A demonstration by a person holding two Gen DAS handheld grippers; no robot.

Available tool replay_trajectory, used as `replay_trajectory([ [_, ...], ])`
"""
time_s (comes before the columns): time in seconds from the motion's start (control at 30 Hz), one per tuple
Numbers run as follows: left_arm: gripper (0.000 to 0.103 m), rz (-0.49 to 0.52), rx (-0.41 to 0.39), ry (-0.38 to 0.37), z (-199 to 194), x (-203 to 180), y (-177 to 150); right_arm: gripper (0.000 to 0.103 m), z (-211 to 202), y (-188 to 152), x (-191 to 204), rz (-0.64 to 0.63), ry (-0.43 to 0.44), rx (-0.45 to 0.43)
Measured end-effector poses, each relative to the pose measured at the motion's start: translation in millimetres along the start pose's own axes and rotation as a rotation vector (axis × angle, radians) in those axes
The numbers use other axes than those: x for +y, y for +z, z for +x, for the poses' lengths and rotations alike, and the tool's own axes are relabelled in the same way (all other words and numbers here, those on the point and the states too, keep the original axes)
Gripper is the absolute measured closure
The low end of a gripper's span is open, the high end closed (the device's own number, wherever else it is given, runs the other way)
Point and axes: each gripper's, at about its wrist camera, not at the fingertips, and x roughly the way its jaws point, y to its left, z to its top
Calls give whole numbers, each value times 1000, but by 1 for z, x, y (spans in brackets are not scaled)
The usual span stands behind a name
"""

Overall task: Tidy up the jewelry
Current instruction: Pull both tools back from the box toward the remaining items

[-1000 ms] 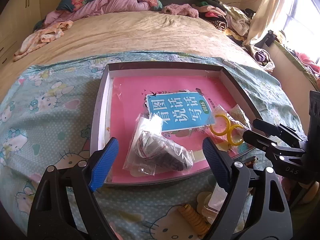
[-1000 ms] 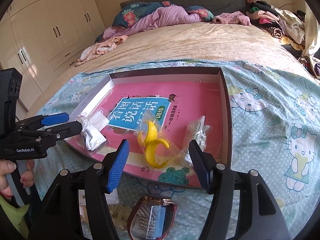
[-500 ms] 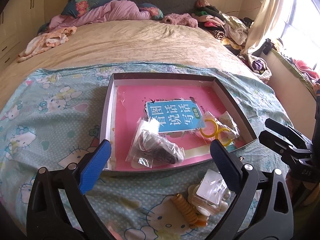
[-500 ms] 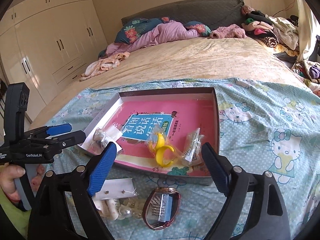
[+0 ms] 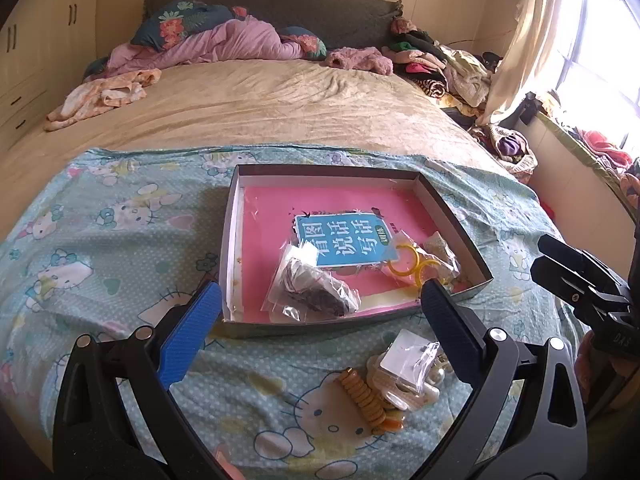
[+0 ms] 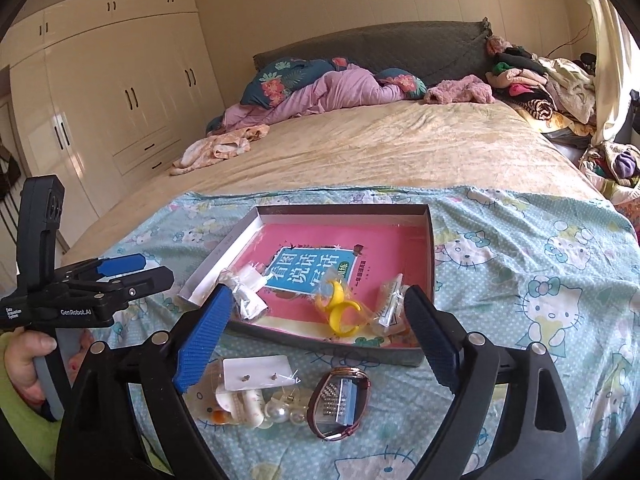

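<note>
1. Left wrist view: the left gripper [image 5: 320, 320] is spread wide and released, with nothing between its blue pads [image 5: 188, 336]. It hangs over the near end of the bed [image 5: 248, 100], above the cartoon-cat sheet [image 5: 100, 240].
2. A shallow cardboard box [image 5: 230, 248] lies on that sheet toward the foot of the bed, just past the pads. A pink book [image 5: 340, 236] with a blue title panel covers its floor.
3. On the book, a clear bag of dark jewelry [image 5: 316, 292] lies at the box's near side. Yellow rings [image 5: 412, 264] in plastic wrap lie toward its near right corner.
4. On the sheet, in front of the box's near wall, lies a loose pile: a coiled amber bracelet [image 5: 364, 396] touching an earring card [image 5: 408, 360] and pearl pieces [image 5: 432, 376].
5. The right gripper [image 5: 576, 280] comes in from the right edge, over the sheet beside the box.
6. Right wrist view: the right gripper [image 6: 316, 332] is likewise released, its pads wide apart and clasping nothing. They frame the box's [image 6: 430, 248] near wall.
7. Inside, the yellow rings [image 6: 340, 312] lie near that wall, a small clear packet [image 6: 388, 304] just beside them to the right. A crumpled clear bag [image 6: 248, 292] lies at the left wall.
8. On the sheet before the box, a wristwatch [image 6: 340, 400] lies beside the pearls [image 6: 280, 412] and the earring card [image 6: 256, 372].
9. The left gripper [image 6: 120, 272] shows at the left, gripped by a hand [image 6: 28, 364] in a green sleeve [image 6: 20, 432].
</note>
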Motion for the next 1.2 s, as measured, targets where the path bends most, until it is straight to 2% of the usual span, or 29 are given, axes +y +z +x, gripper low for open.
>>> replay_trajectory([
  [0.6,10,37,-30,-12,-31,-9,-24,16,-35,-14,14,-28,-18,-13],
  [1.2,10,118,24,-5,-28,-33,-58,16,-42,-44,5,-8,-18,46],
])
